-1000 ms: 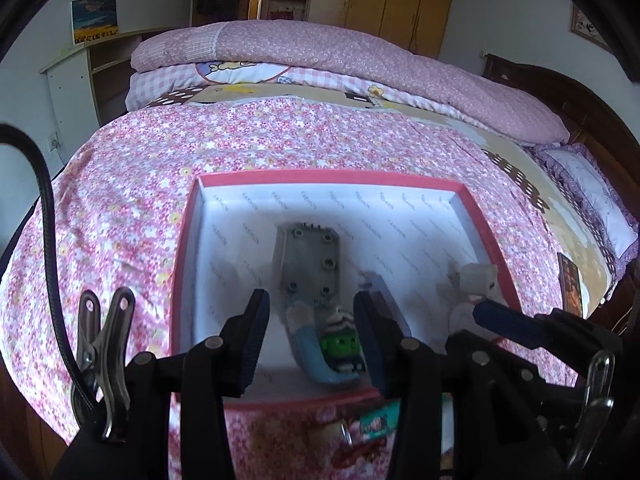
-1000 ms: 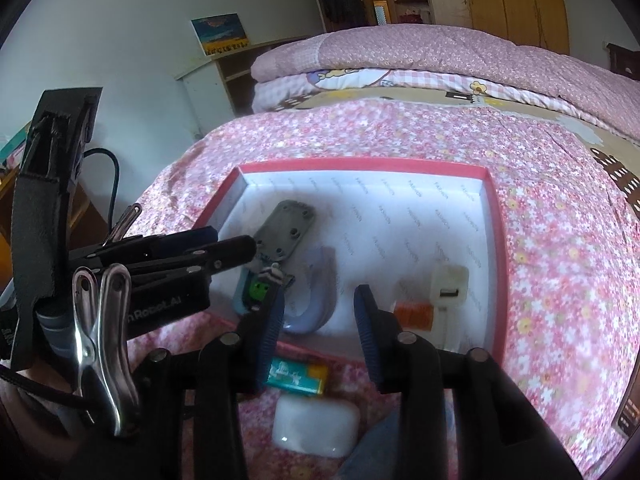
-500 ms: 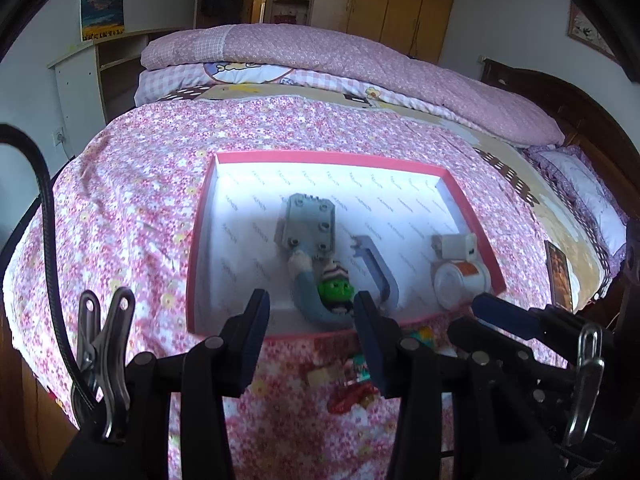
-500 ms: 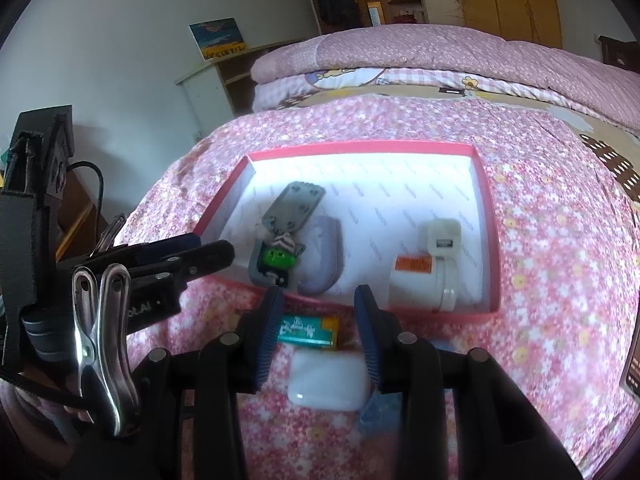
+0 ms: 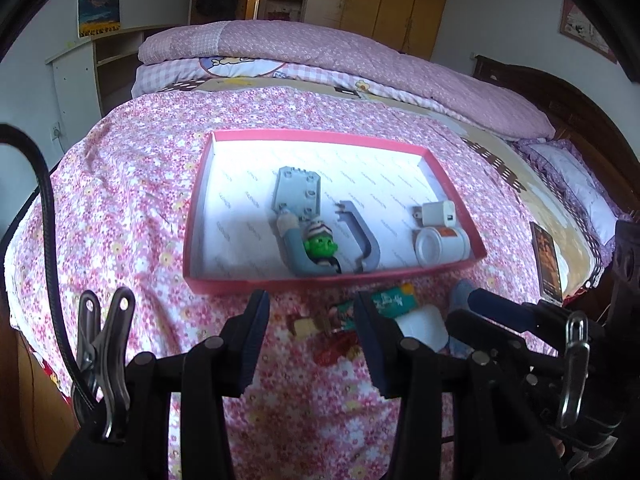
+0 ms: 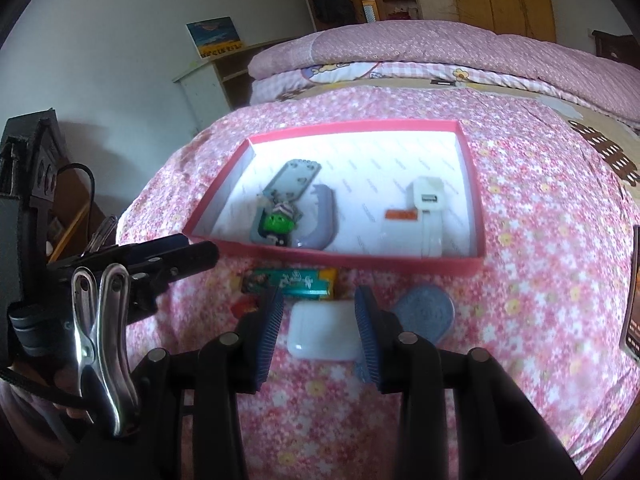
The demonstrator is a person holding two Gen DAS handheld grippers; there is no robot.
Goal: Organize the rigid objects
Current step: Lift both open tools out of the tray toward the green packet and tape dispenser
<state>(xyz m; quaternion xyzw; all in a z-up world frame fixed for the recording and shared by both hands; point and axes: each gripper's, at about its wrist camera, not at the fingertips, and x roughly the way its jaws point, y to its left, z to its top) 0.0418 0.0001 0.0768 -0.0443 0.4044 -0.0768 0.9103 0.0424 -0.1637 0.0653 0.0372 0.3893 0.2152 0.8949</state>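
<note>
A pink-rimmed white box (image 5: 200, 200) (image 6: 474, 216) lies on the flowered bed. Inside are a grey plate (image 5: 296, 190), a green-faced toy (image 5: 320, 244) (image 6: 277, 222), a grey C-shaped piece (image 5: 360, 236), a white charger (image 5: 438, 213) (image 6: 426, 196) and a white roll (image 5: 438, 246). In front of the box lie a teal packet (image 6: 304, 282), a white case (image 6: 324, 332), a grey-blue oval (image 6: 426, 312) and small red pieces (image 5: 336, 350). My left gripper (image 5: 310, 340) is open and empty above those loose items. My right gripper (image 6: 320, 332) is open with its fingers either side of the white case.
A dark phone (image 5: 546, 260) lies on the bed's right side. Folded pink quilts (image 5: 320, 48) are stacked at the far end. A white shelf (image 5: 80, 76) stands at the left and a wooden headboard (image 5: 580, 112) at the right.
Both grippers have drawn back from over the box toward the bed's near edge. The loose items in front of the box have come into view, and the white case now sits between the right fingers.
</note>
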